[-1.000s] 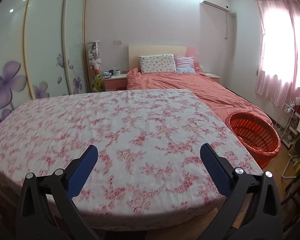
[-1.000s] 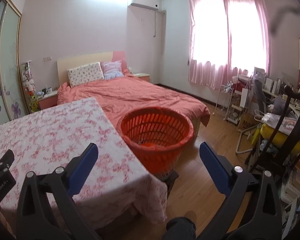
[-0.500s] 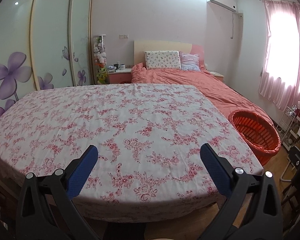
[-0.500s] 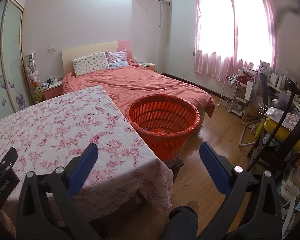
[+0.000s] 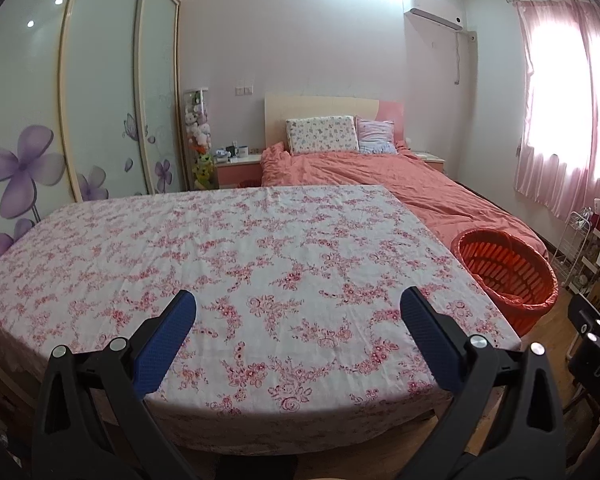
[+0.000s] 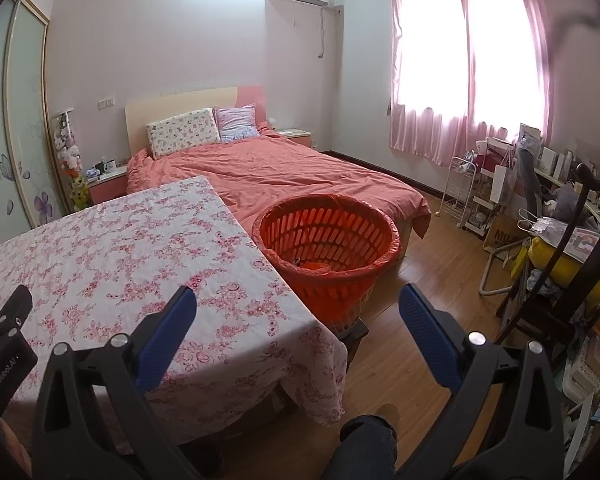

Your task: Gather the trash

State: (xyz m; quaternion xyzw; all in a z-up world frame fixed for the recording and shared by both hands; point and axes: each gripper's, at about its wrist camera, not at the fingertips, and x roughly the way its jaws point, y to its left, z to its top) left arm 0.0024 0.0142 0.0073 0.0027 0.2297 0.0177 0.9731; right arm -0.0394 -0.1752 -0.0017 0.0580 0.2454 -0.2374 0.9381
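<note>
Grippers, two, hand-held, blue-padded. Left gripper (image 5: 298, 308): jaws spread wide, nothing between them, above the floral tablecloth (image 5: 240, 264). Right gripper (image 6: 298, 306): jaws equally wide, holding nothing, above the table corner and wood floor (image 6: 428, 280). Orange basket (image 6: 326, 256): lined with an orange bag, standing just beside the table's edge, some trash at its bottom. Readable lettering: "MUJI" on a brown paper bag (image 6: 504, 236) by the desk.

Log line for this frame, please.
left hand-held gripper open, empty | right hand-held gripper open, empty | orange slatted plastic basket beside floral-cloth table
</note>
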